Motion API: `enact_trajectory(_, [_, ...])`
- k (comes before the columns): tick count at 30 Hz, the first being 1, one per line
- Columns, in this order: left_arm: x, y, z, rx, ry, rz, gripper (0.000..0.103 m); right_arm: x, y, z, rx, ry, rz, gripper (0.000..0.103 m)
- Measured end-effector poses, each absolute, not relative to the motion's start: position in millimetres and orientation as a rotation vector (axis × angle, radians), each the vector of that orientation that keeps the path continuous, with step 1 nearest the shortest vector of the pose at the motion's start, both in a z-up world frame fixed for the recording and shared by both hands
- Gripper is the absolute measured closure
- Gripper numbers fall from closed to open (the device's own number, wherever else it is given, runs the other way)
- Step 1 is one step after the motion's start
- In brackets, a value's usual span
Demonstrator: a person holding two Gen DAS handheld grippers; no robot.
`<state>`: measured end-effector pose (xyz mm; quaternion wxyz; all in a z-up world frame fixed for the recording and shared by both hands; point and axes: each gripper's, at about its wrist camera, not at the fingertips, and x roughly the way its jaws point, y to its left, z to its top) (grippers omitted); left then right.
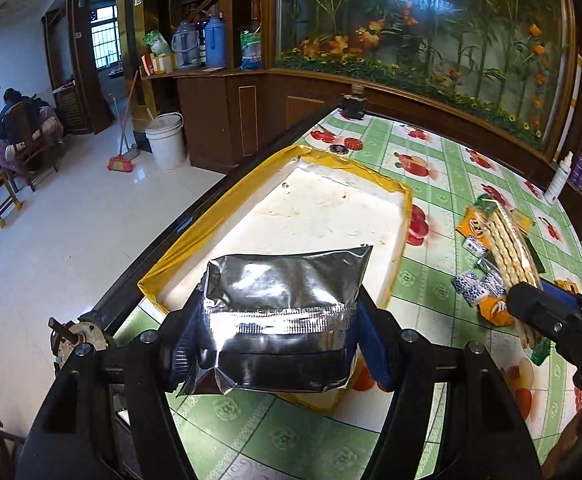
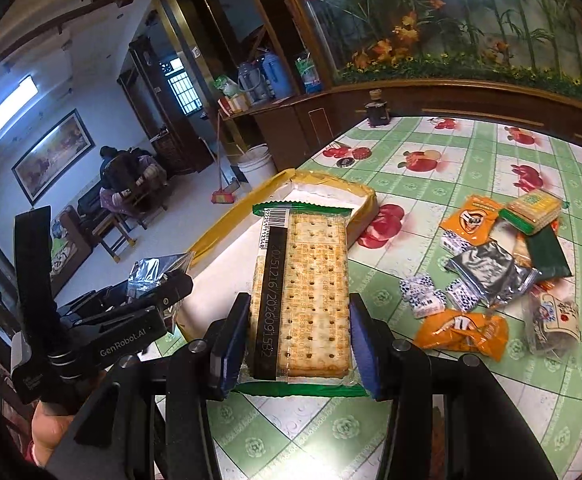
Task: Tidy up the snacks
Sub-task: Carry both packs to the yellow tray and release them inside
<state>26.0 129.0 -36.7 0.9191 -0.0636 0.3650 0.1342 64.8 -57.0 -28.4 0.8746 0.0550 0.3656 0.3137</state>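
Note:
My left gripper [image 1: 275, 344] is shut on a silver foil snack bag [image 1: 283, 304], held above the near end of a shallow white box with yellow taped edges [image 1: 195, 240]. My right gripper [image 2: 295, 344] is shut on a clear-wrapped cracker packet with green ends [image 2: 303, 292], held over the near right side of the same box [image 2: 363, 200]. The left gripper with its silver bag [image 2: 155, 272] shows at the left of the right wrist view. The right gripper with its crackers [image 1: 511, 248] shows at the right of the left wrist view. The box looks empty inside.
Loose snacks lie on the green fruit-print tablecloth [image 2: 431, 184] to the right: orange packets [image 2: 467, 332], a silver bag [image 2: 491, 276], blue-white candies [image 2: 423, 300], another cracker pack [image 2: 535, 208]. A dark jar [image 2: 377, 110] stands at the far table edge. The table drops to the floor on the left.

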Motion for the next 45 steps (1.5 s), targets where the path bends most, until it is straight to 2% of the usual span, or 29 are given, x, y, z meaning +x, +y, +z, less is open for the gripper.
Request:
enact_trajectory(19, [80.5, 174.4, -67.8, -0.212, 0.834, 0.349, 0.035, 162.1, 52.4, -62.9, 0.005, 0.862, 0.695, 0.055])
enact_trajectory(32, [94.9, 185.6, -101.1, -0.213, 0.915, 0.366, 0.034, 178.0, 86.0, -101.0, -0.099, 0.926, 0.679, 0.055])
enact_trajectory(37, [92.2, 185.6, -103.0, -0.208, 0.922, 0.375, 0.026, 181.6, 88.3, -105.5, -0.121, 0.924, 0.657, 0.053])
enact_trajectory(43, [79.0, 180.3, -89.0, -0.213, 0.873, 0.383, 0.024, 171.2, 57.2, -86.7, -0.013, 0.884, 0.668, 0.050])
enact_trajectory(45, [69.6, 176.7, -79.5, -0.216, 0.835, 0.384, 0.024, 163.1, 39.6, -76.1, 0.043, 0.847, 0.672, 0.045])
